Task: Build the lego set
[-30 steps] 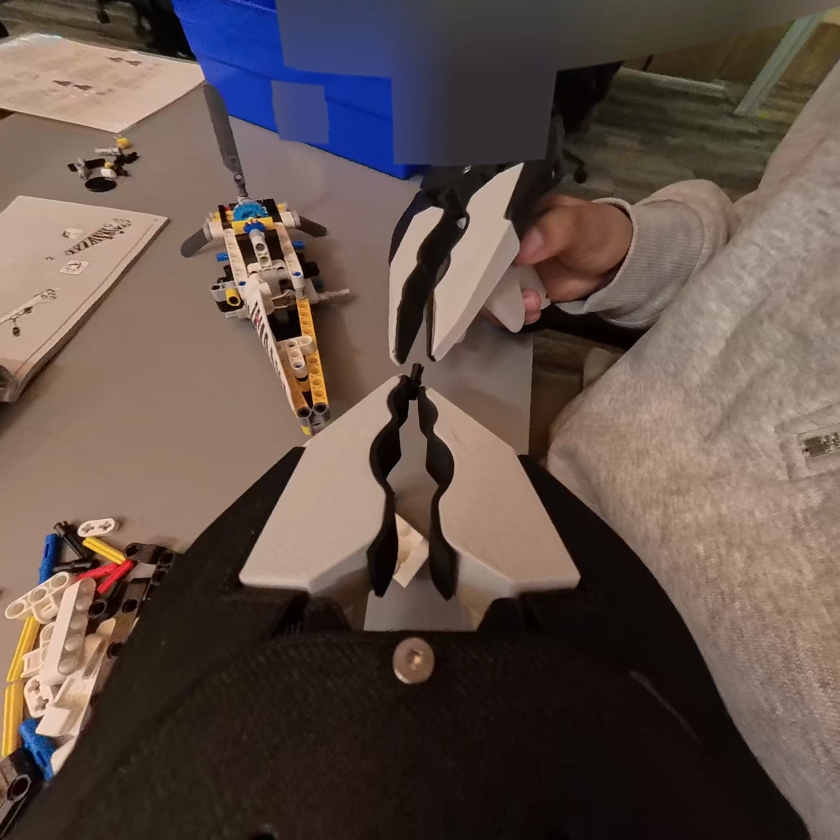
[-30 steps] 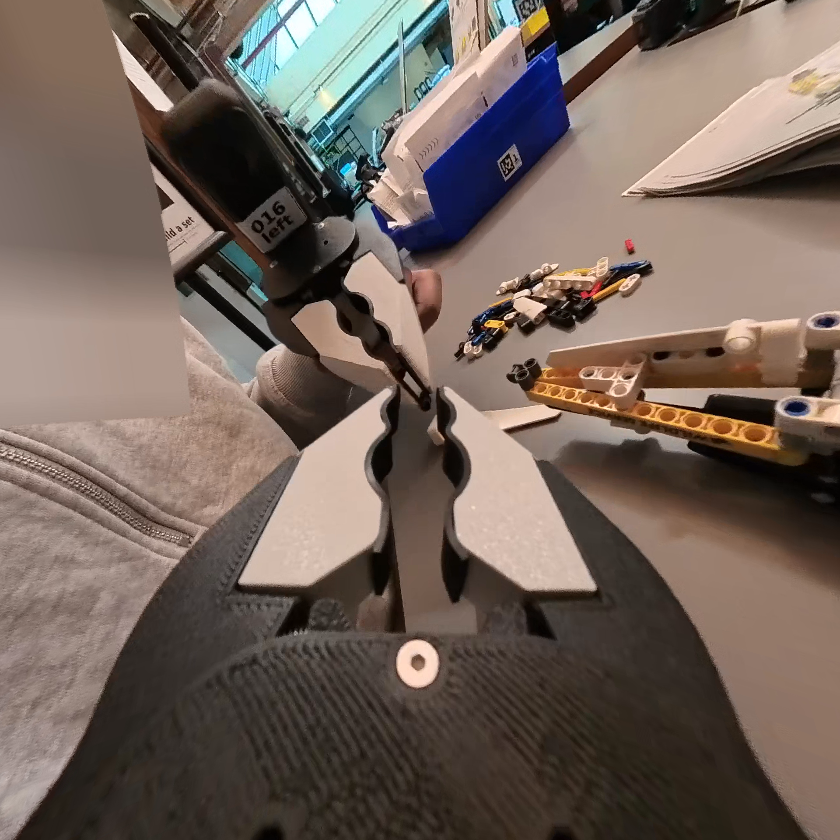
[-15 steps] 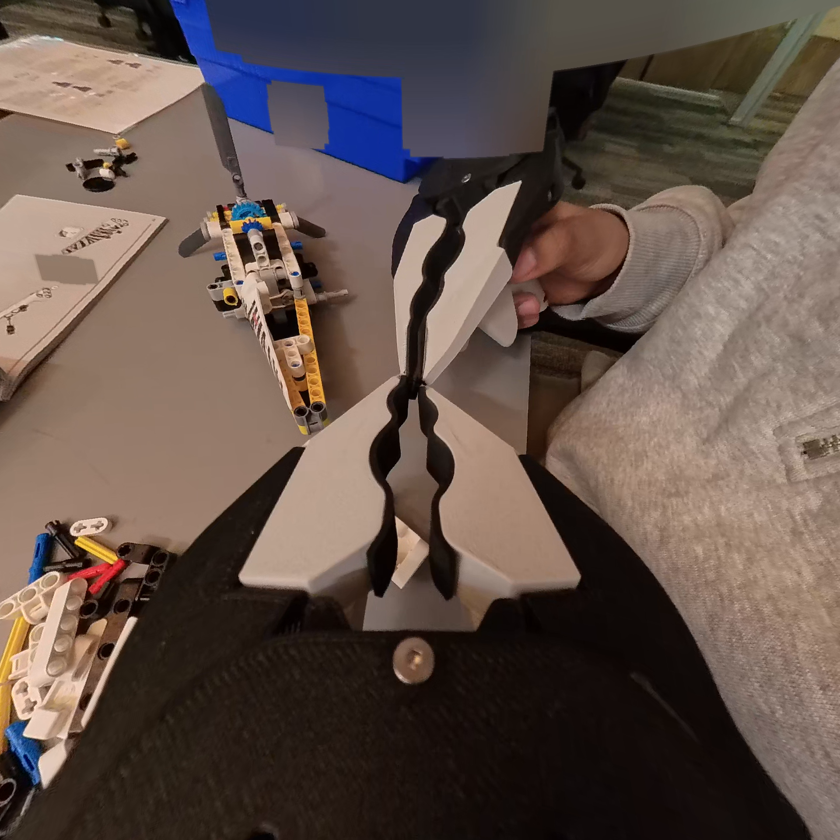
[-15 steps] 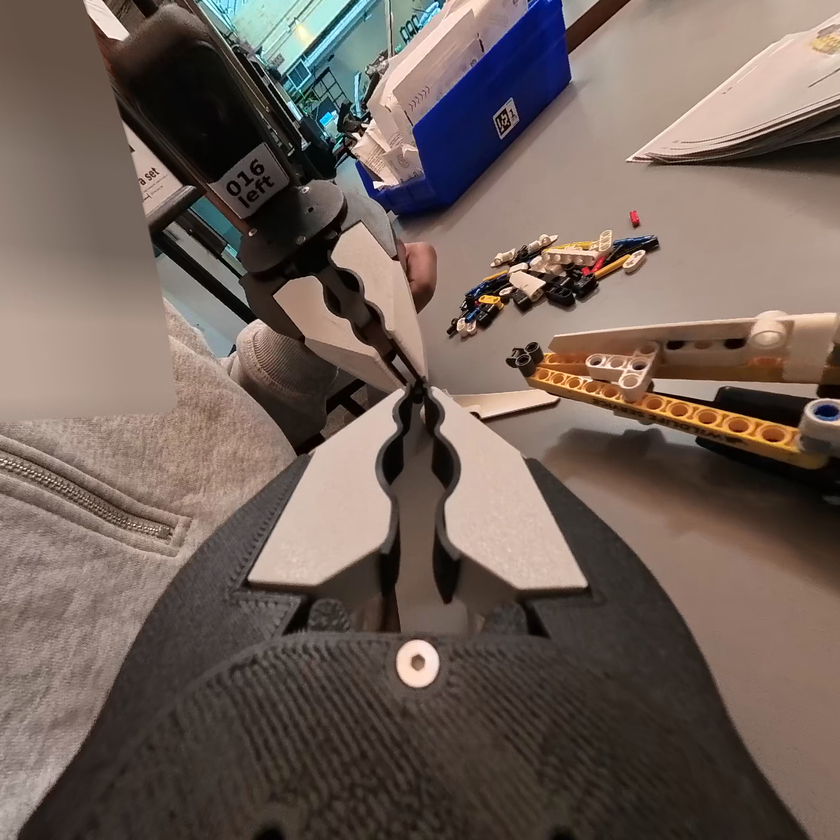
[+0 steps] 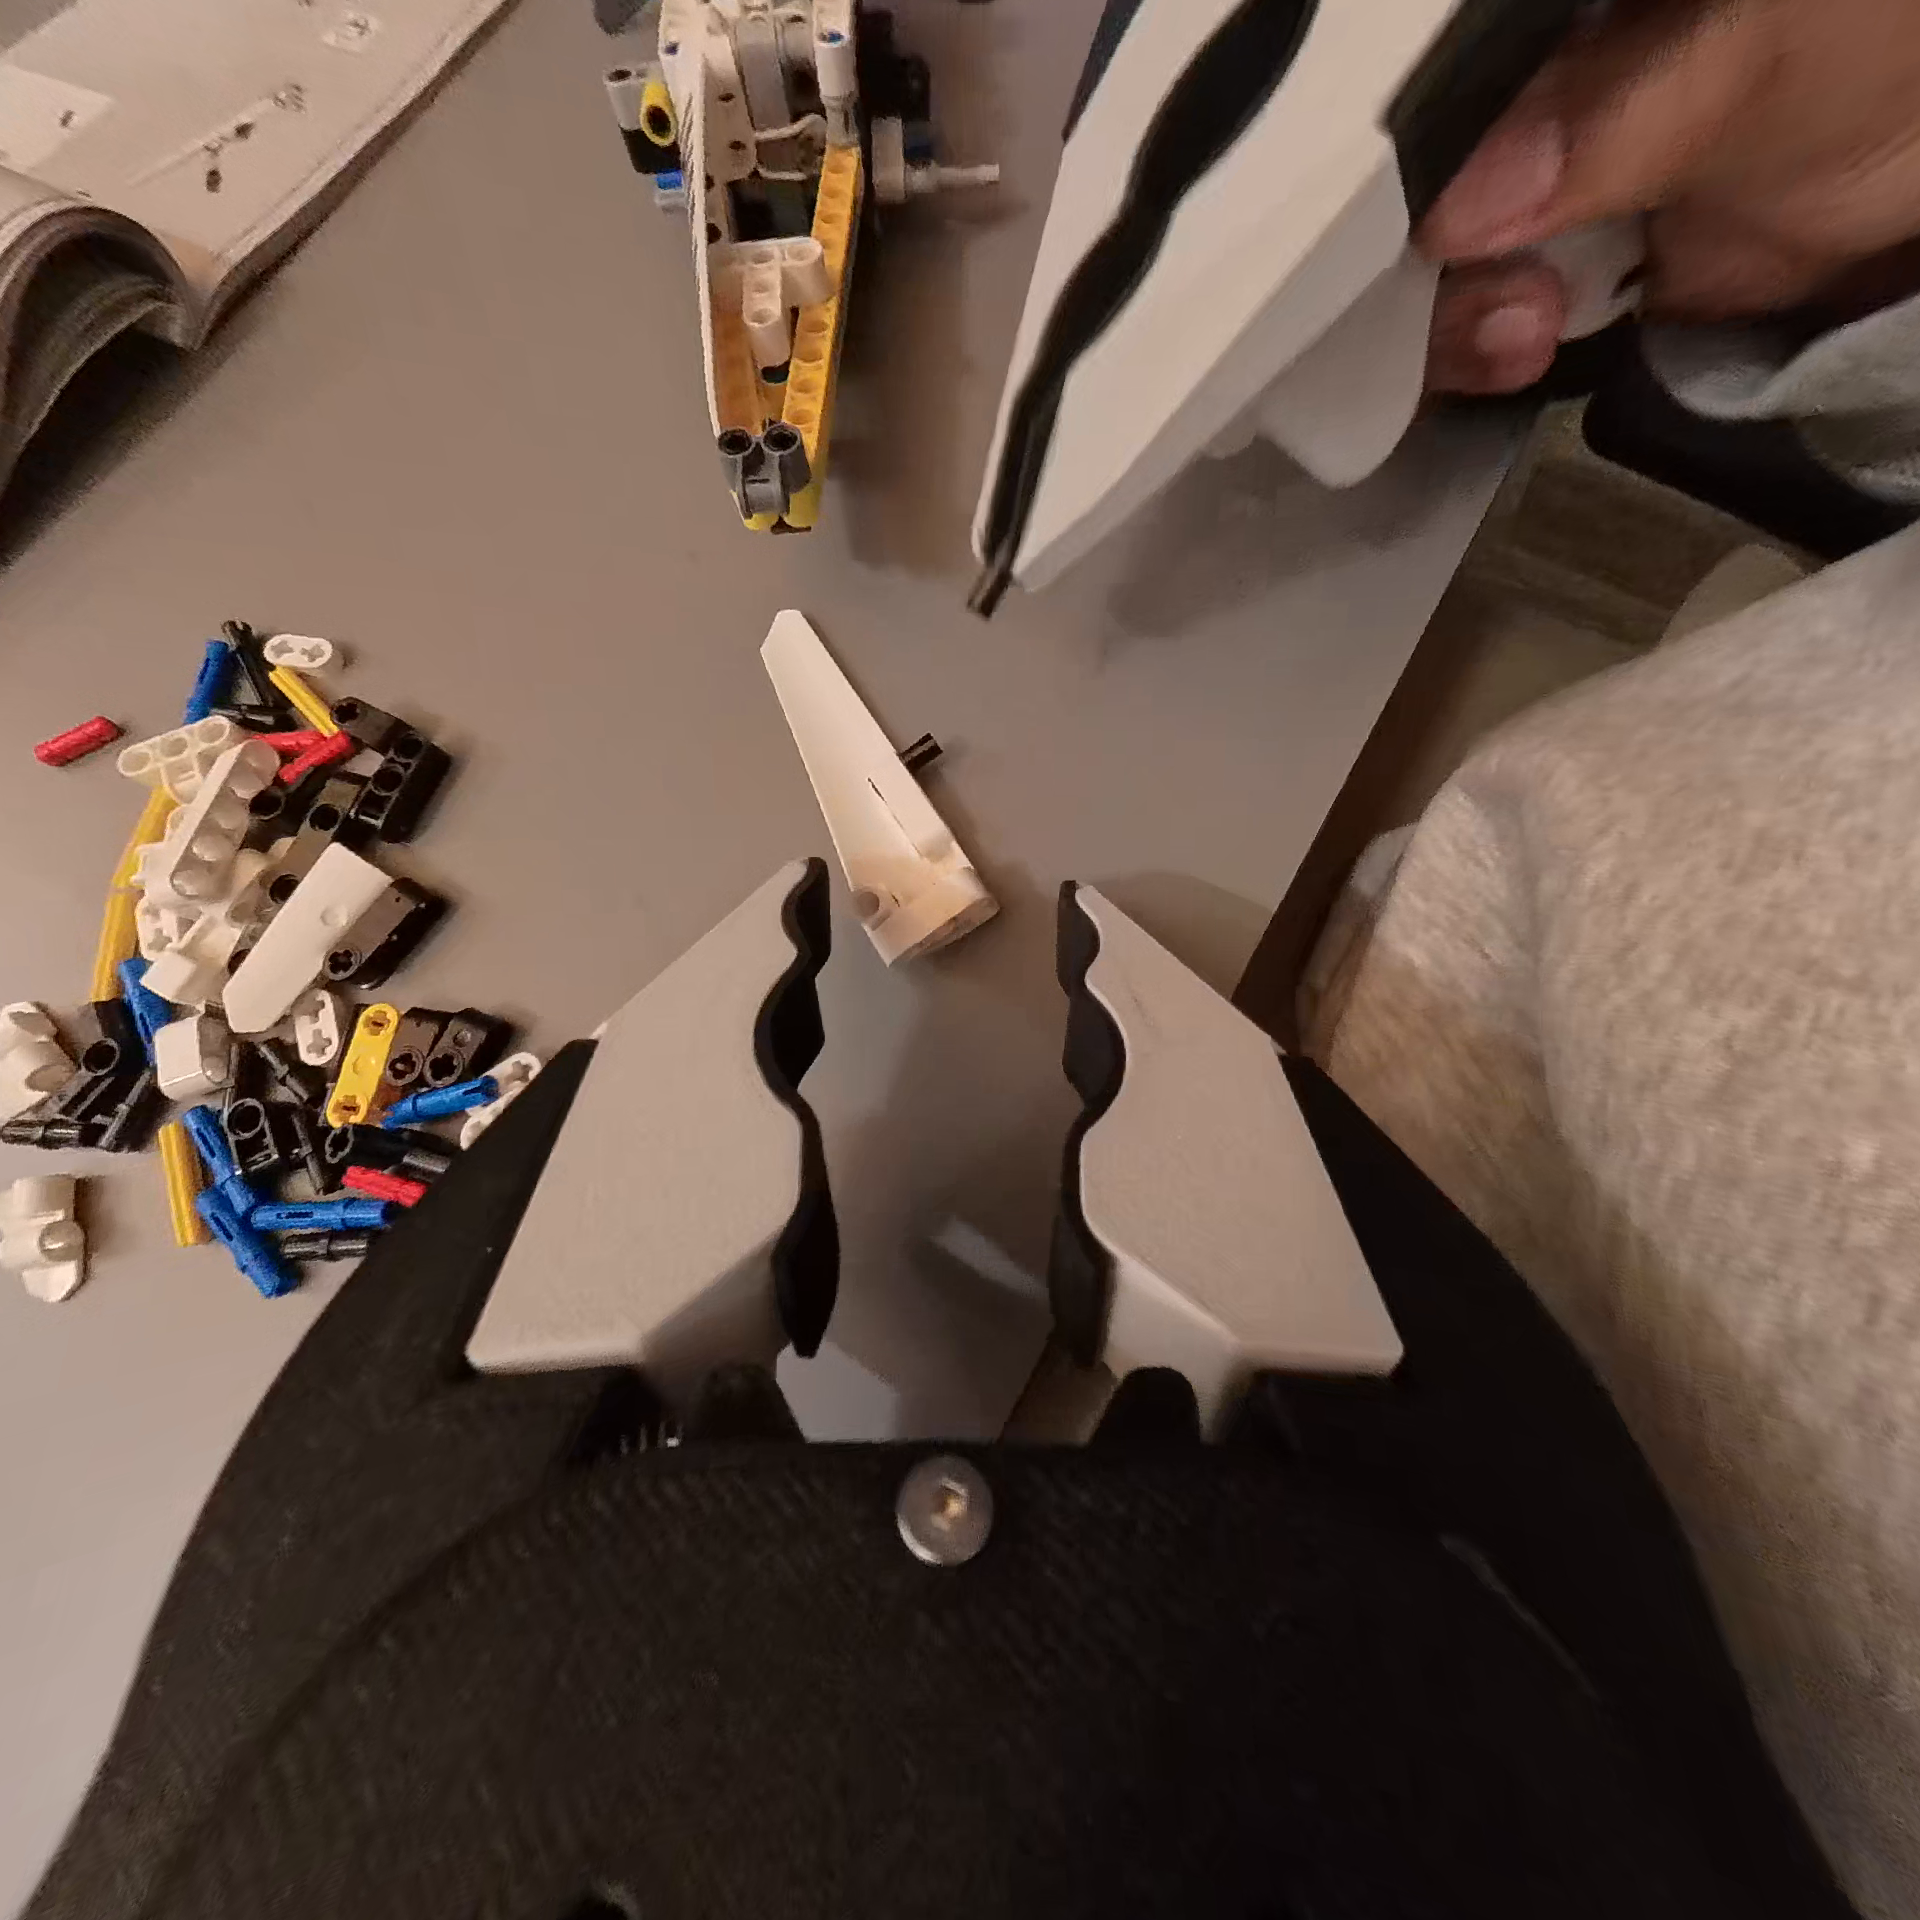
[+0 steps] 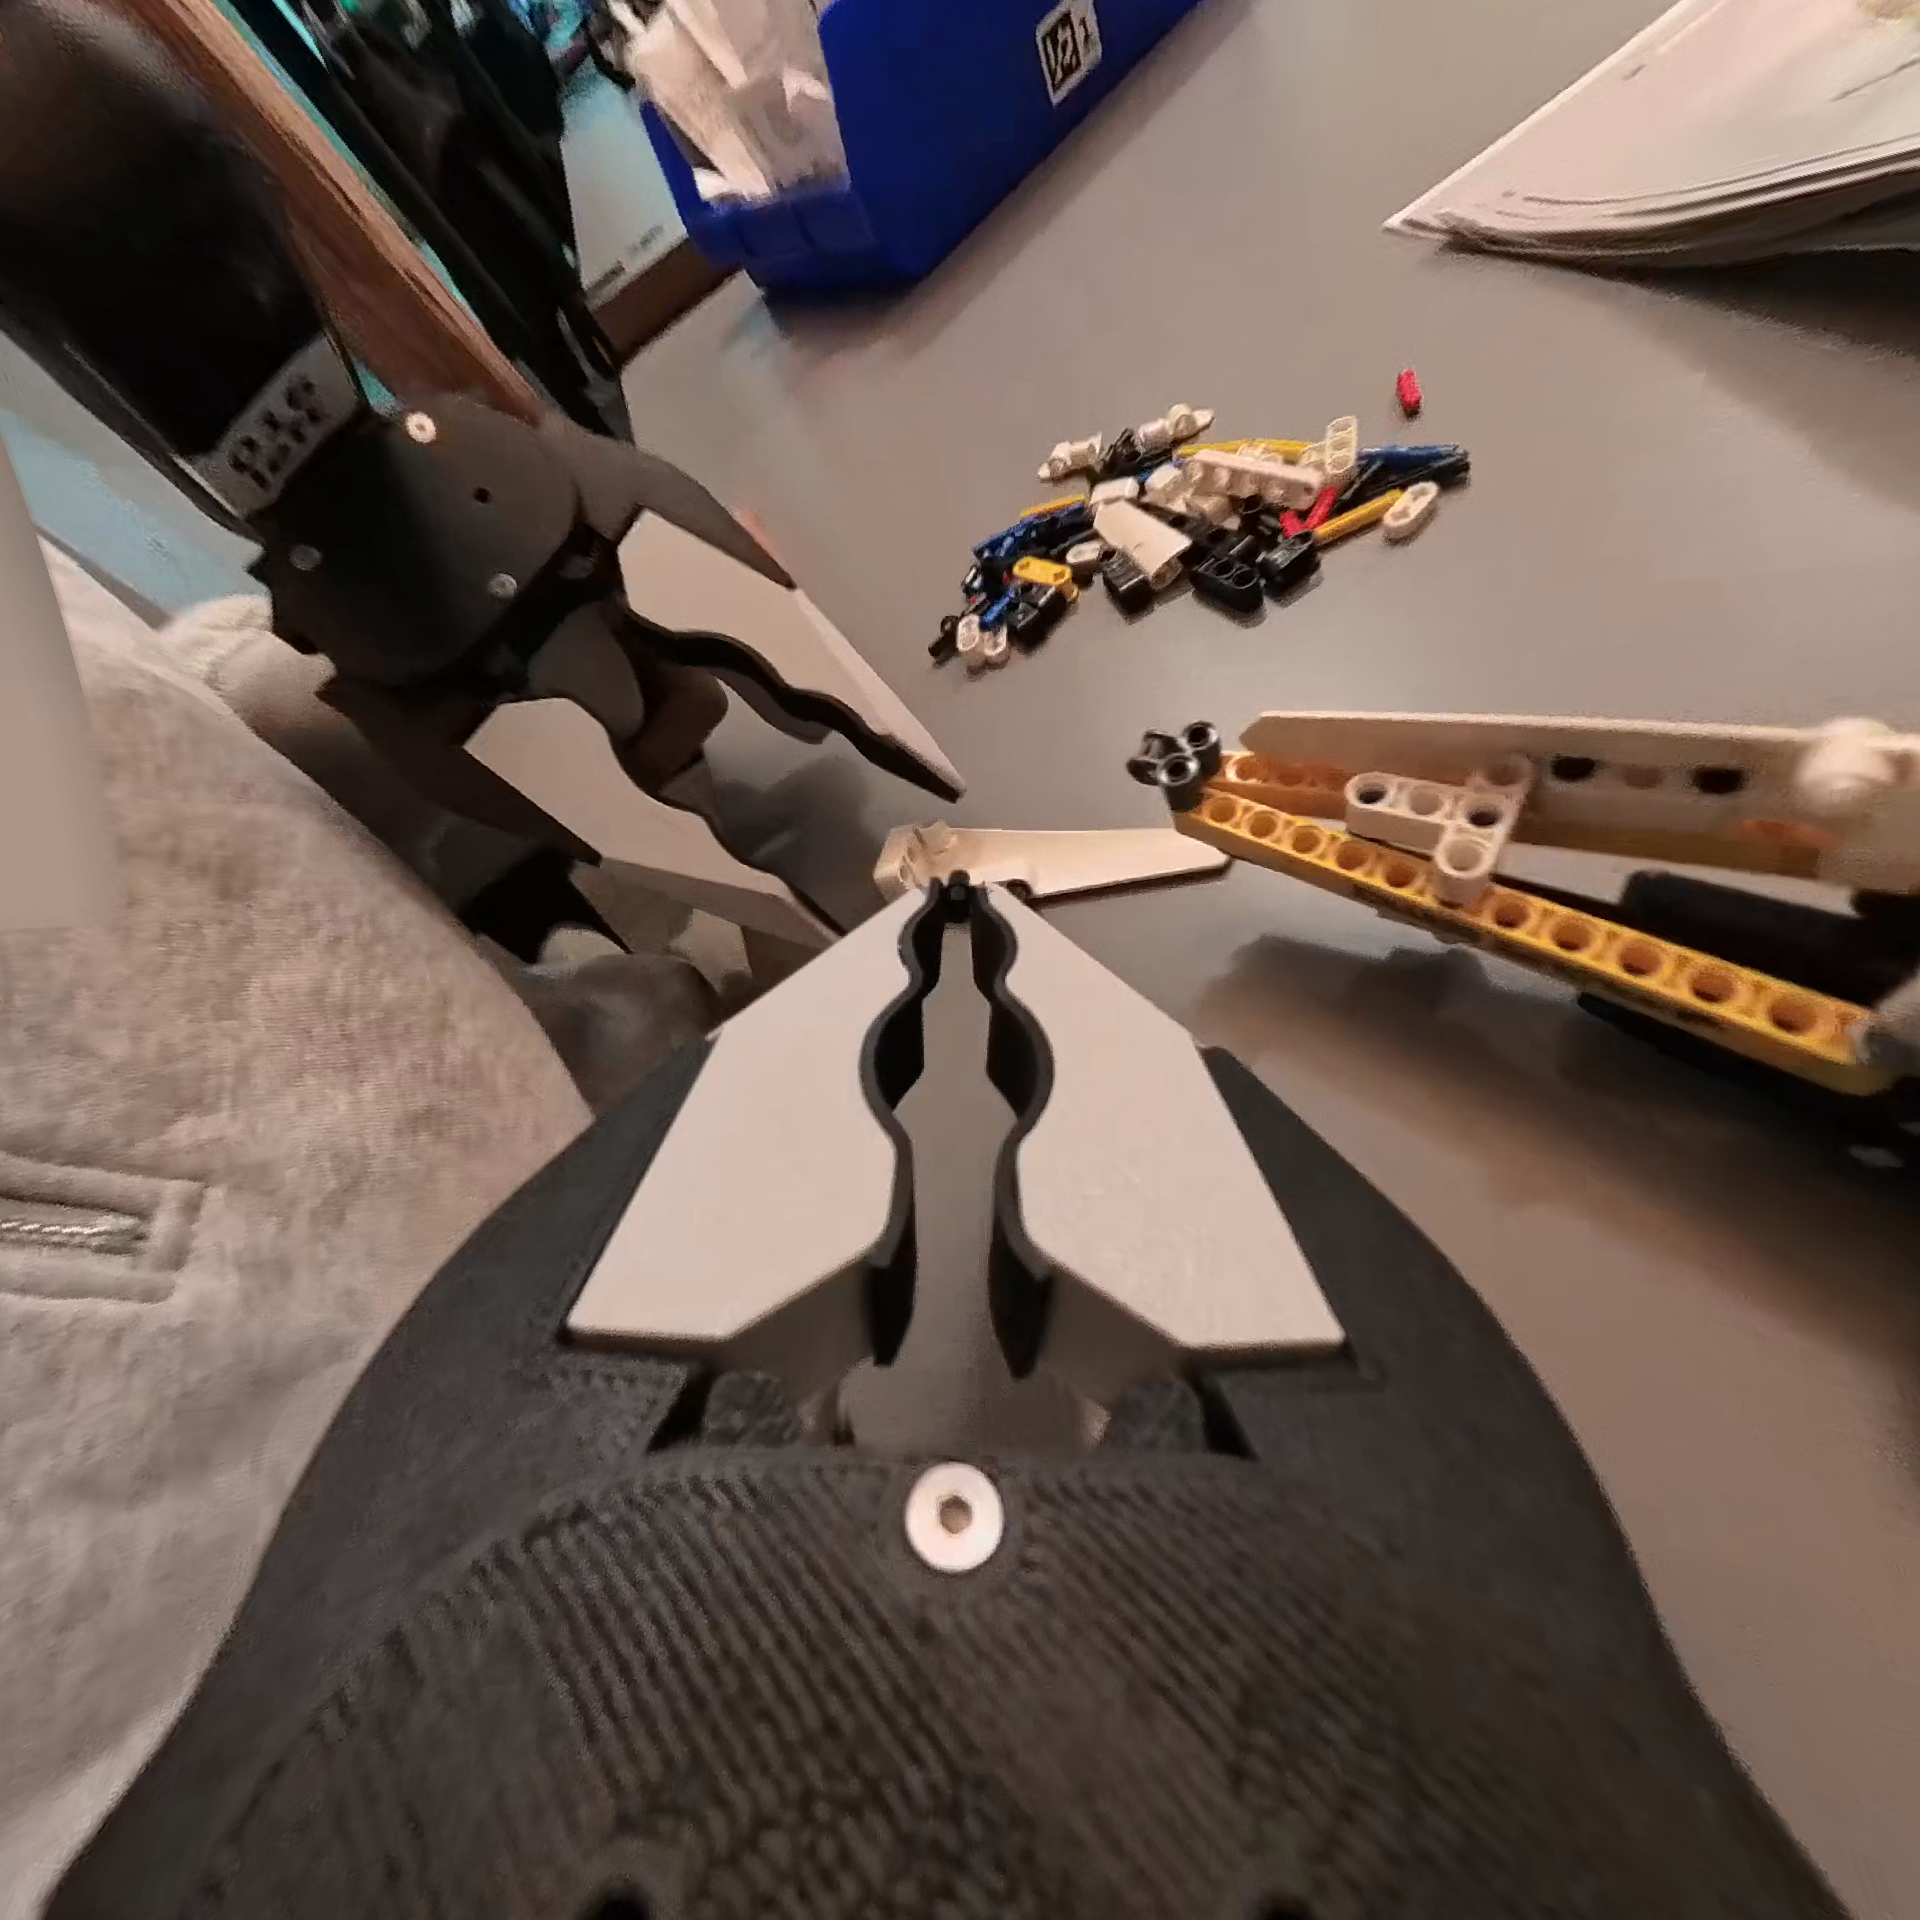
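My left gripper is open and empty, low over the grey table, with a white wing-shaped piece lying just past its fingertips. A small black stub sticks out of the wing's side. My right gripper is shut on a small black pin at its very tip. It also shows in the left wrist view, above the wing. The wing also shows in the right wrist view. The half-built yellow, white and black model lies beyond it, at the right in the right wrist view.
A pile of loose parts lies left of my left gripper, seen farther off in the right wrist view. An open booklet is at the far left, a blue bin behind. The table edge and a person's grey sweater are right. My right fingertips sit around 6 centimetres from my left ones.
My left gripper, shut on the black pin before, has opened and drawn back and down. My right gripper closed on that pin and now holds it.
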`<state>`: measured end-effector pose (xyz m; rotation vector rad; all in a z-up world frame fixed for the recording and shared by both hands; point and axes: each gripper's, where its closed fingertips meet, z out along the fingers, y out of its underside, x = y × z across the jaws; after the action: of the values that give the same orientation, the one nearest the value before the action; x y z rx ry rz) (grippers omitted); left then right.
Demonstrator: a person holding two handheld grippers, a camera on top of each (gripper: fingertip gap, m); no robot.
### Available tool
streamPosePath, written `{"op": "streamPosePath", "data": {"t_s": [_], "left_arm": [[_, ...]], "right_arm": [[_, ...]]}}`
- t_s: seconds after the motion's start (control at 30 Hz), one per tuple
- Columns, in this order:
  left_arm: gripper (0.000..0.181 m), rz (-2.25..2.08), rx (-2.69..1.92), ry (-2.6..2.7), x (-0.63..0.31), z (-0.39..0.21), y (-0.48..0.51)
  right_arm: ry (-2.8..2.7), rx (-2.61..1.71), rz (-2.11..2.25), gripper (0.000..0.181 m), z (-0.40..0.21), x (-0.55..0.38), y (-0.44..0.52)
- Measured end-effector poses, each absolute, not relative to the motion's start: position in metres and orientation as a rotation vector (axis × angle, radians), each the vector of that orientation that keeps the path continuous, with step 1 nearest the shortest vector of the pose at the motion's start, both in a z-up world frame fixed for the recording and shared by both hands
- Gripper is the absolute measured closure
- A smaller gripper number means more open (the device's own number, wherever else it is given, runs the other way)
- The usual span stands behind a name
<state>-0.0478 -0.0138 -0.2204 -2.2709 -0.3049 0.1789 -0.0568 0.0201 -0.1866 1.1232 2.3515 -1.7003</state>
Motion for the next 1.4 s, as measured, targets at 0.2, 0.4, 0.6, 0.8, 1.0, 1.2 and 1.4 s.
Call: {"op": "streamPosePath", "data": {"t_s": [0.2, 0.4, 0.6, 0.8, 1.0, 1.2, 1.4], "left_arm": [[0.144, 0.179, -2.294, -0.307, -0.051, -0.228, -0.01], [0.15, 0.15, -2.289, -0.33, -0.05, -0.229, -0.016], [0.152, 0.087, -2.238, -0.359, -0.049, -0.228, -0.016], [0.152, -0.098, -2.131, -0.456, -0.049, -0.22, -0.015], [0.153, -0.153, -2.104, -0.493, -0.05, -0.218, -0.016], [0.153, -0.183, -2.099, -0.505, -0.051, -0.218, -0.016], [0.153, -0.202, -2.091, -0.526, -0.052, -0.217, -0.016]], "right_arm": [[2.742, 1.007, -1.446, 0.178, -0.217, -0.051, 0.004], [2.912, 0.919, -1.399, 0.178, -0.222, -0.05, -0.005], [2.842, 0.928, -1.485, 0.178, -0.213, -0.053, -0.006], [2.783, 0.93, -1.52, 0.178, -0.209, -0.053, -0.008], [2.805, 0.902, -1.506, 0.178, -0.209, -0.053, -0.011], [2.767, 0.892, -1.526, 0.179, -0.208, -0.055, -0.011], [2.726, 0.92, -1.527, 0.178, -0.206, -0.058, -0.013]]}}
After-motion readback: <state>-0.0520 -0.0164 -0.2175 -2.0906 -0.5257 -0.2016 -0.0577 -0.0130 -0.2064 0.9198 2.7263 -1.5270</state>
